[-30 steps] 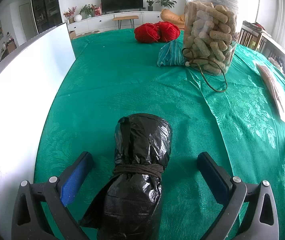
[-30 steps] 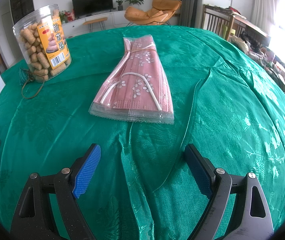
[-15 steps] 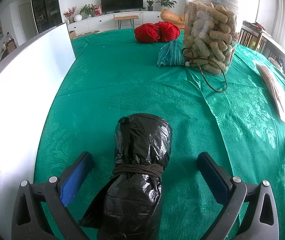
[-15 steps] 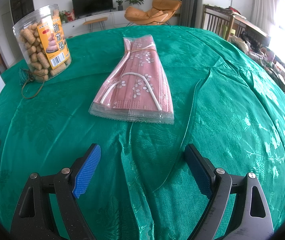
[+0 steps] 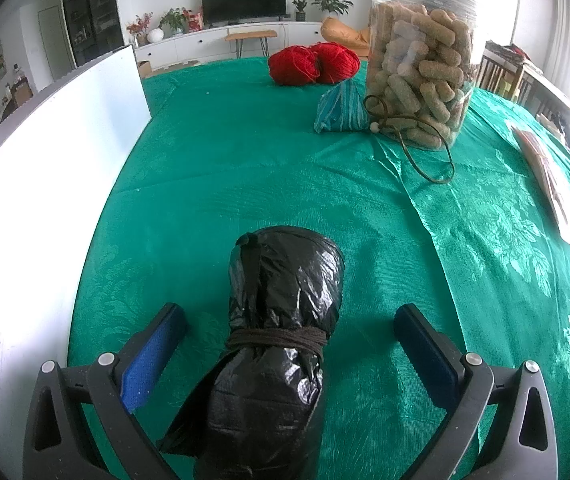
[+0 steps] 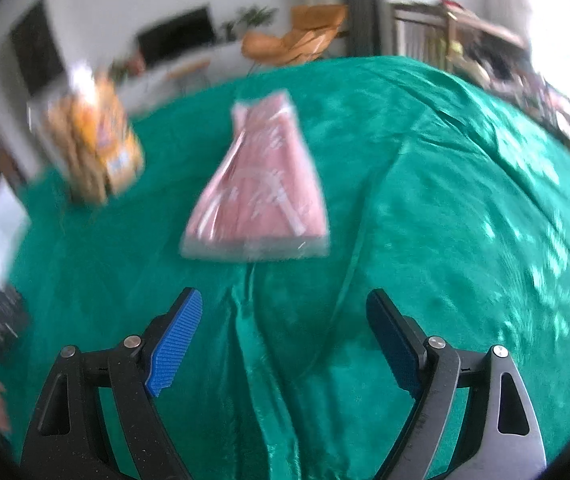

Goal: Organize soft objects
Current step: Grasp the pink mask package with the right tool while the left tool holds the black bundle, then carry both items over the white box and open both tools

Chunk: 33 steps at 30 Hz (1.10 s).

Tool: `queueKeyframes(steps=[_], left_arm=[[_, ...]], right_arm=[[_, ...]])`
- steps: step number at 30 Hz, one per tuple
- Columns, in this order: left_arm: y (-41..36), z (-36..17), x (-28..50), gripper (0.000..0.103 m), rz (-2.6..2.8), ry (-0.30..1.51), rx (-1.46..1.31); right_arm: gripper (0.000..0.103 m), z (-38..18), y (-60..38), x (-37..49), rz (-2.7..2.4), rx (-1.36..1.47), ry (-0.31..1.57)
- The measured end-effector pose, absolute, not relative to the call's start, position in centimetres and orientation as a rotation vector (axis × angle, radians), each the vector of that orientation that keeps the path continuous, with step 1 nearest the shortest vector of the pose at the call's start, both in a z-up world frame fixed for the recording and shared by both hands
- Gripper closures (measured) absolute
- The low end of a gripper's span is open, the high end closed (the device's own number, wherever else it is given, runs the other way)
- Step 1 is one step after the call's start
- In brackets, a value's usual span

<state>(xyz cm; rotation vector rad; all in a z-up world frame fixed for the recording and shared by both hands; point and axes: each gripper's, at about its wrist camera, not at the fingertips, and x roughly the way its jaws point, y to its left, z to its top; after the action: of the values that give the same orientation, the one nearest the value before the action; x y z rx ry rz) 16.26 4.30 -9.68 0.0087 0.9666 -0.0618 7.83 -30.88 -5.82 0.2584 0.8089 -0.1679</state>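
Note:
A black plastic-bag bundle [image 5: 281, 320] tied with dark cord lies on the green tablecloth between the fingers of my open left gripper [image 5: 291, 320], untouched by the pads. Two red yarn balls [image 5: 311, 63] and a teal yarn skein [image 5: 341, 108] lie at the far side. In the blurred right wrist view, a packet of pink face masks [image 6: 261, 192] lies ahead of my open, empty right gripper [image 6: 285, 308].
A clear jar of snack sticks [image 5: 421, 76] stands at the far right with a brown cord [image 5: 425, 148] in front; it also shows in the right wrist view [image 6: 93, 144]. A white board [image 5: 37, 184] runs along the left edge. The tablecloth [image 6: 445, 200] is wrinkled.
The right gripper has started moving; its view is now blurred and tilted, with the mask packet slightly farther and left. The left gripper and black bundle have not moved.

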Motion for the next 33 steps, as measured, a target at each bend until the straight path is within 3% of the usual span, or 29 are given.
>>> queueKeyframes(steps=[3,7,10,12,14,15,16,17,33], left_arm=[[4.3,-9.4,16.4,0.0,-0.095,1.039,0.029],[4.6,-9.0,16.2,0.0,-0.129,1.08,0.003],[4.9,-9.1,15.8,0.001,-0.122,1.083,0.007],[5.0,-9.2,15.5,0.006,-0.109,1.085,0.021],[5.0,-8.7,14.8,0.032,-0.116,1.055,0.04],[5.0,-8.4,14.5,0.042,-0.125,1.04,0.047],[5.1,-8.3,14.3,0.066,-0.132,1.029,0.052],[5.1,-8.2,14.3,0.065,-0.139,1.022,0.055],[6.5,-1.6,8.4,0.065,-0.301,0.825,-0.151]], right_arm=[[0.016,-4.5,-32.9,9.4,-0.202,0.348,0.802],[0.016,-3.4,-31.9,16.3,-0.168,0.271,0.937],[0.017,-5.0,-30.3,21.9,-0.172,0.196,1.063],[0.017,-6.4,-29.3,24.0,-0.189,0.143,1.117],[0.018,-7.3,-28.2,24.9,-0.184,0.085,1.138],[0.025,-7.2,-27.7,24.8,-0.183,0.049,1.116],[0.041,-7.0,-27.3,24.4,-0.173,0.038,1.101],[0.087,-6.7,-27.0,23.9,-0.156,0.046,1.086],[0.09,1.6,-24.2,10.3,0.031,0.201,0.908]])
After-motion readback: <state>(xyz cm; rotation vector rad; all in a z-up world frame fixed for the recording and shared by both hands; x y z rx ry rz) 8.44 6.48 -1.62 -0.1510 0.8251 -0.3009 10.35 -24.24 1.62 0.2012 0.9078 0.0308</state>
